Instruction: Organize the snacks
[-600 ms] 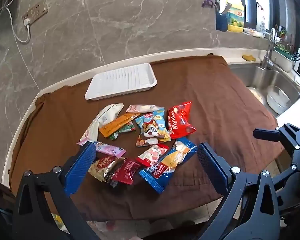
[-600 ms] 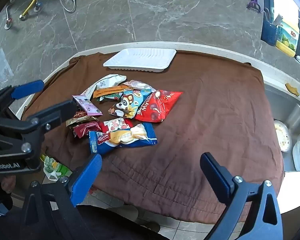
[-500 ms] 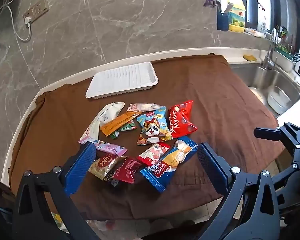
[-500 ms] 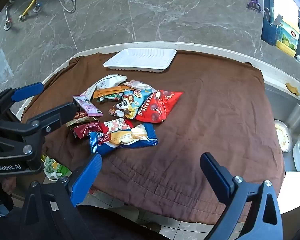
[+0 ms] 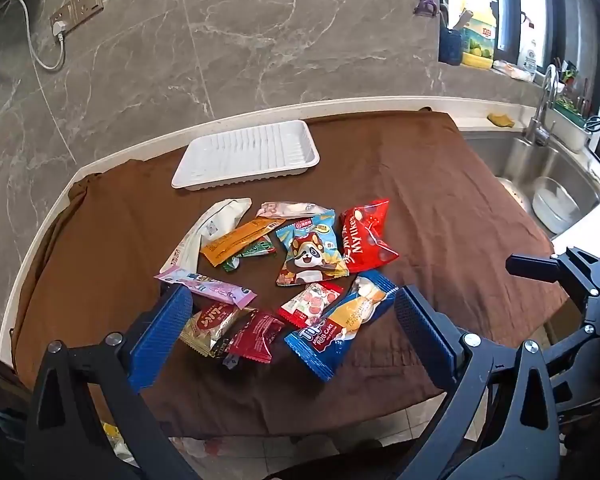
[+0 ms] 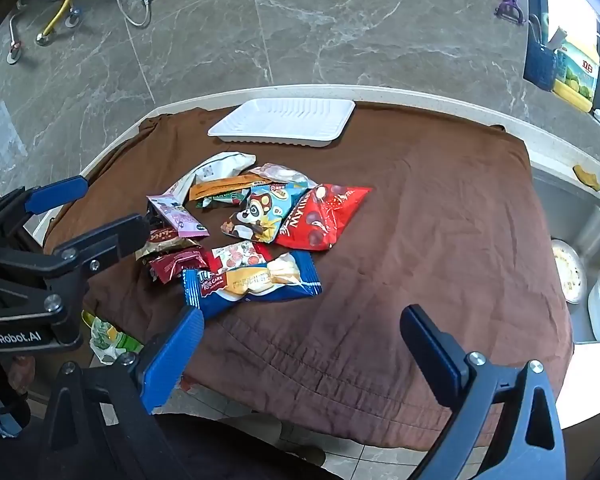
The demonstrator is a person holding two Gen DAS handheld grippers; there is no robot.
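Left gripper: we see our left gripper (image 5: 290, 330) with its blue fingers spread wide and nothing in it
Right gripper: our right gripper (image 6: 302, 344) is spread wide too, with nothing in it
Snack pile: the snacks (image 5: 284, 268) lie in a heap in the middle of the brown cloth (image 5: 440, 208)
Near the left gripper: the gold wrapper (image 5: 210, 322), the dark red wrapper (image 5: 256, 336) and the blue roll cake pack (image 5: 342, 322) show between its two fingers, lower down on the cloth, not touched
Pink bar: the pink bar (image 5: 206, 285) lies just past the tip of the left finger
Near the right gripper: the blue roll cake pack (image 6: 252, 280) lies closest, just past its left finger, and the rest of the heap is farther away
Red bag: the red Mylikes bag (image 6: 320, 216) sits beside the panda bag (image 6: 260, 212)
White tray: the white tray (image 5: 246, 154) sits behind the heap, near the wall, apart from the snacks
Sink: the sink (image 5: 540, 168) is off to the right of the cloth
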